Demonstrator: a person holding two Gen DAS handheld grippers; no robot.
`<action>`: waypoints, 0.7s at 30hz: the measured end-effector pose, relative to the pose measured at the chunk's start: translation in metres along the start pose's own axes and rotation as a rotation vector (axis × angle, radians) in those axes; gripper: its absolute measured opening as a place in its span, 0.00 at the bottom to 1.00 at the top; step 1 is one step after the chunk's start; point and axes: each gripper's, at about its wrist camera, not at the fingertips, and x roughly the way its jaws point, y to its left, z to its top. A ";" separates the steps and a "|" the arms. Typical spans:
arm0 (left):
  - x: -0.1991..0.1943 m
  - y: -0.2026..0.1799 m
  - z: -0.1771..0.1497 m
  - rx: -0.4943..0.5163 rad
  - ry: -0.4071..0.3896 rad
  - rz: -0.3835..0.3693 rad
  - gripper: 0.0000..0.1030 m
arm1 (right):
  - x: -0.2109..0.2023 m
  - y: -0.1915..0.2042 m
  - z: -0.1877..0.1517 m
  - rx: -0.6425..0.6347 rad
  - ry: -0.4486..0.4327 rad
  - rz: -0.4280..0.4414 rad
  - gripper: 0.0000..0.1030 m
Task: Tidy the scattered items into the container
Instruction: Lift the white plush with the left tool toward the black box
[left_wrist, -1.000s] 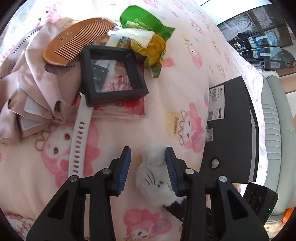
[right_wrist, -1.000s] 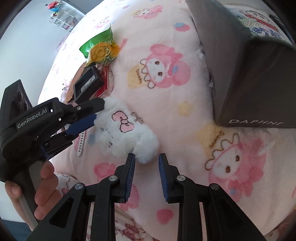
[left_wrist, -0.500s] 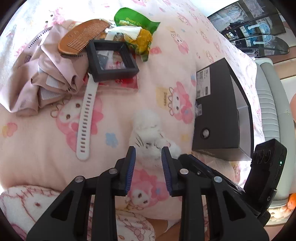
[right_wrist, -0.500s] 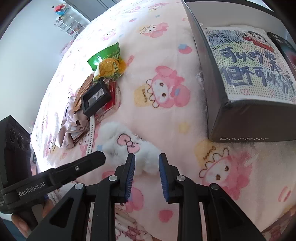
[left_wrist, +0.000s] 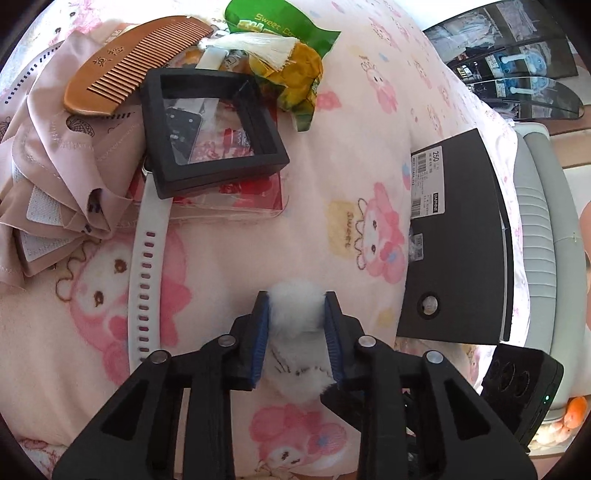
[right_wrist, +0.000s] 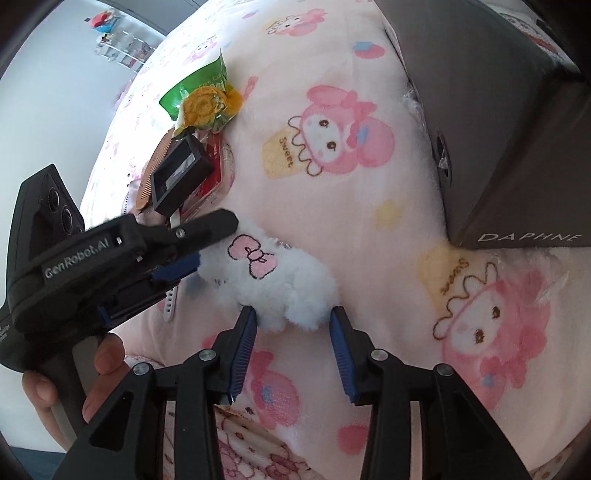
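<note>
Left tool (left_wrist: 295, 325) gripping plush (left_wrist: 293, 314), box (left_wrist: 458, 236) nearby

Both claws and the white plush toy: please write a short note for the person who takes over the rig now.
Left claw: shut on the white plush toy, which lies on the pink blanket.
Right claw: open, its tips at the toy's near end.
Black box: right of the toy; its inside is not visible.
Left to tidy: toy, wooden comb, white strap, black frame case, snack packet, pink cloth.
</note>
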 end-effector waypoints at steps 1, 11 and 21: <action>-0.002 -0.002 -0.002 0.010 -0.009 0.012 0.26 | 0.000 0.000 0.000 0.000 -0.003 -0.002 0.36; -0.024 0.021 -0.024 -0.099 -0.020 -0.041 0.24 | -0.001 -0.014 0.000 0.070 -0.055 0.040 0.36; -0.007 0.032 -0.005 -0.192 -0.011 -0.146 0.37 | 0.005 -0.010 0.005 0.155 -0.162 0.031 0.45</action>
